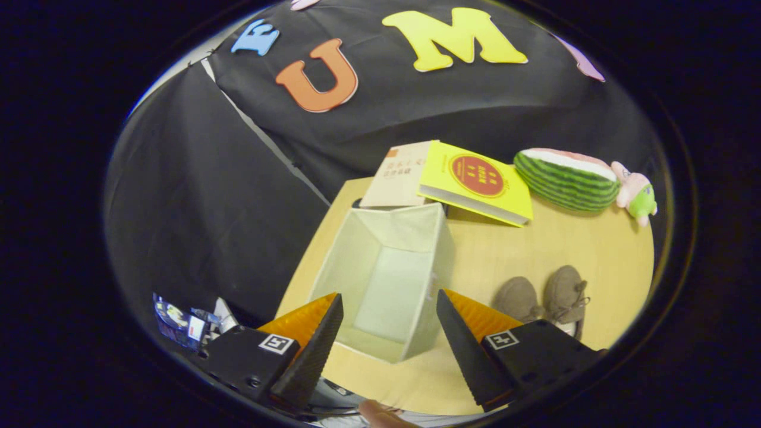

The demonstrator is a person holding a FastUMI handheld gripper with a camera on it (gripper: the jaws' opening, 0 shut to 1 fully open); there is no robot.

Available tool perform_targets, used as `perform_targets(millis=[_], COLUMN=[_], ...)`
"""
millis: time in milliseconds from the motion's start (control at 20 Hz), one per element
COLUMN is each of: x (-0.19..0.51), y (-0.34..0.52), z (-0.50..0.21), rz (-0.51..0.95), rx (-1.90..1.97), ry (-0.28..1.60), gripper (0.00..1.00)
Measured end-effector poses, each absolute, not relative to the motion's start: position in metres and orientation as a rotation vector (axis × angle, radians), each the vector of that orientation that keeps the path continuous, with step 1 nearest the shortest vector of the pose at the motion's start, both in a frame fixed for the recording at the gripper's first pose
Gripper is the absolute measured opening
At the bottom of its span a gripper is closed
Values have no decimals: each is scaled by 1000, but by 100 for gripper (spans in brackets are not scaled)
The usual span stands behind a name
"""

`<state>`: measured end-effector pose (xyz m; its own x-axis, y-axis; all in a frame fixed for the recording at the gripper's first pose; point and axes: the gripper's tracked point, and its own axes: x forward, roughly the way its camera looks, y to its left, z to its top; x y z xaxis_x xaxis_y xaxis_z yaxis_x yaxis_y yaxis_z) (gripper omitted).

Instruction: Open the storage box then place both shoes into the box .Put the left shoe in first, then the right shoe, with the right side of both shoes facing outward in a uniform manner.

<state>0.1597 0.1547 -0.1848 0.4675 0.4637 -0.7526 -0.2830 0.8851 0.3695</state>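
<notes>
A white fabric storage box (386, 276) stands on the wooden table (511, 249) with its top open and nothing inside. It lies just ahead of my fingers, its near wall between them. Two brown suede shoes (544, 295) sit side by side on the table to the right of the box, just beyond my right finger (461, 342), toes pointing away. My gripper (389, 321) hangs above the table's near edge, open, with nothing between its fingers.
Behind the box, a yellow book (475, 181) leans across a pale book (395, 178). A watermelon-slice plush (565, 178) and a small pink and green plush (636, 193) lie at the back right. Small items (184, 324) sit on the floor left of the table.
</notes>
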Motion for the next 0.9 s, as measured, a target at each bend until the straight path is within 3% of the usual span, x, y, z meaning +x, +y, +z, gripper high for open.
perform_targets(millis=[500,700,900], x=[122,109,132], y=[38,19,-5], z=[-293,-324,-357], rz=[337,318,250], rx=[95,159,56], ry=[1212,1367,1355], gripper=[99,91,78])
